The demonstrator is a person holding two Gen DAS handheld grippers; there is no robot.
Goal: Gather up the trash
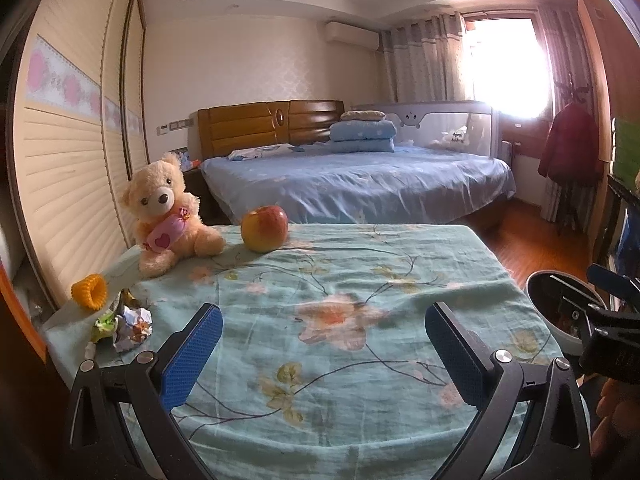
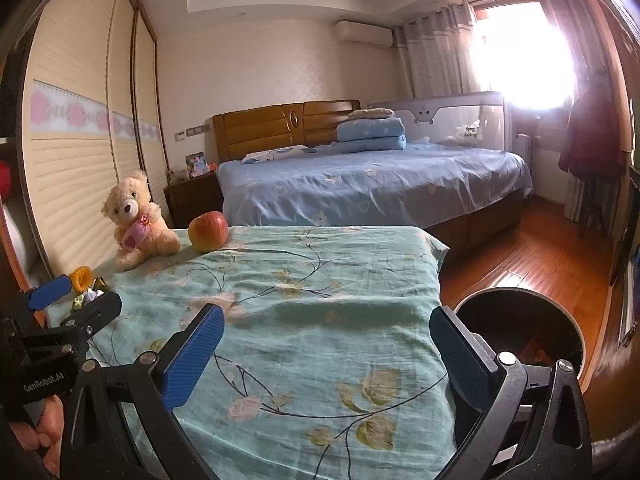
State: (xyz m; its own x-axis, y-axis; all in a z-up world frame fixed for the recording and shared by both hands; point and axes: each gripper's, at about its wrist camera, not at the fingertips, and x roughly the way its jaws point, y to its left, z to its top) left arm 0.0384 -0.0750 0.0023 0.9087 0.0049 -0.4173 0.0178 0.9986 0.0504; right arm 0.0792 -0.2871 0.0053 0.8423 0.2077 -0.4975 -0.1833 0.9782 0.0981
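Both tools, left tool (image 1: 323, 336) and right tool (image 2: 326, 338), gape wide and empty over the floral teal-clothed worktop (image 1: 360, 272). Crumpled silvery foil wrapper (image 1: 134, 326) lies just left of the left tool; round black-lined bin (image 2: 520, 320) sits right of the right tool.

**Both grippers level, jaws wide, nothing held**

Left gripper (image 1: 322, 344): jaws spread wide, blue pads facing inward, nothing between them. Pointed forward and slightly down. Seen again from the right wrist camera at far left (image 2: 60, 304), one blue fingertip raised, black body below it, fingers of the holding hand (image 2: 44, 428) wrapped under the handle.

Right gripper (image 2: 326, 348): jaws likewise spread wide, empty. Same forward, slightly downward tilt. Visible from the left wrist camera at right edge (image 1: 604, 300), black frame and linkage, part of the holding hand (image 1: 616, 412) beneath.

Grippers side by side, apart, not touching.
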